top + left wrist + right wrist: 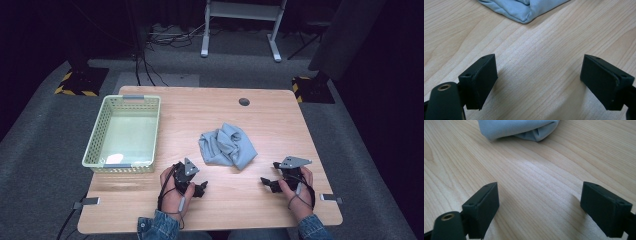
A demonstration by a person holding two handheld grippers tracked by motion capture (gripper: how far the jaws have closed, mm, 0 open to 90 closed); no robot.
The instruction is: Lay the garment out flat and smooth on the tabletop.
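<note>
A crumpled light-blue cloth (pixel 228 146) lies in a heap near the middle of the wooden table (pixel 215 210). My left gripper (pixel 202 188) rests low near the front edge, left of the cloth, with its jaws wide apart and only bare wood between them. In the left gripper view (pixel 539 80) the cloth's edge (pixel 521 8) lies ahead. My right gripper (pixel 266 183) sits to the right, also open with nothing between its jaws. In the right gripper view (pixel 540 206) the cloth (pixel 519 128) lies ahead at the top.
A pale green plastic basket (pixel 100 134) stands at the table's left side. A round cable hole (pixel 244 101) sits near the far edge. Small clips (pixel 331 198) mark the front corners. Beyond the table are a white stand's legs (pixel 240 35) and cables on grey carpet.
</note>
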